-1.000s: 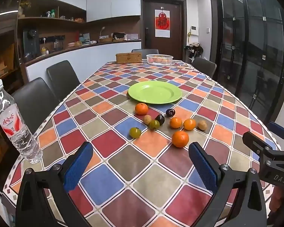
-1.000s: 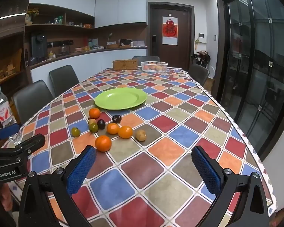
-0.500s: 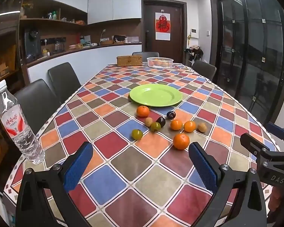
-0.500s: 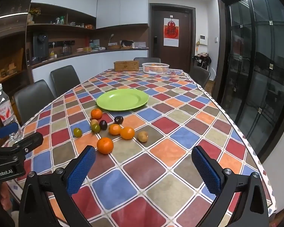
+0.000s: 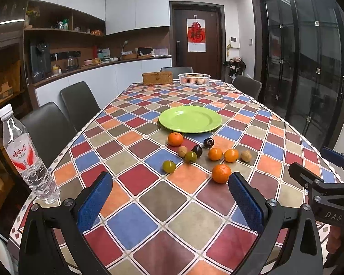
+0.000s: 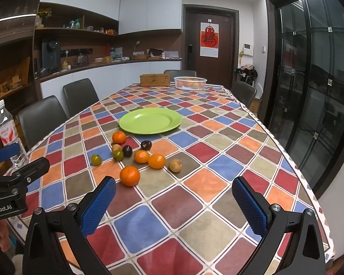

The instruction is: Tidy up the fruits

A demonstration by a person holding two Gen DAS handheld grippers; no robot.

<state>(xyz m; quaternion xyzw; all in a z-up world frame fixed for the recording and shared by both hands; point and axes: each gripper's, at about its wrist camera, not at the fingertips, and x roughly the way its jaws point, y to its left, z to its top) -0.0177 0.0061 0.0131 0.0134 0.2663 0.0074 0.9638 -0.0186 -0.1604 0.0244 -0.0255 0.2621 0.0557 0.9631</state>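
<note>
A green plate [image 5: 190, 119] [image 6: 150, 120] sits mid-table on the checked cloth. In front of it lie several small fruits: oranges, the nearest one [image 5: 221, 173] [image 6: 129, 176], two green fruits [image 5: 169, 166] [image 6: 96, 159], two dark plums [image 5: 208, 142] [image 6: 146, 145] and two brown ones [image 5: 246, 155] [image 6: 175, 165]. My left gripper [image 5: 170, 202] is open and empty, above the near table edge. My right gripper [image 6: 174, 204] is open and empty, to its right. Each gripper shows at the edge of the other's view.
A water bottle [image 5: 25, 158] [image 6: 6, 130] stands at the table's near left edge. A white basket [image 5: 194, 79] with fruit and a wicker box [image 5: 157, 78] stand at the far end. Dark chairs [image 5: 79, 105] line the left side.
Both grippers have drawn back and risen slightly, so the fruits and plate look a little farther off. Nothing on the table has moved.
</note>
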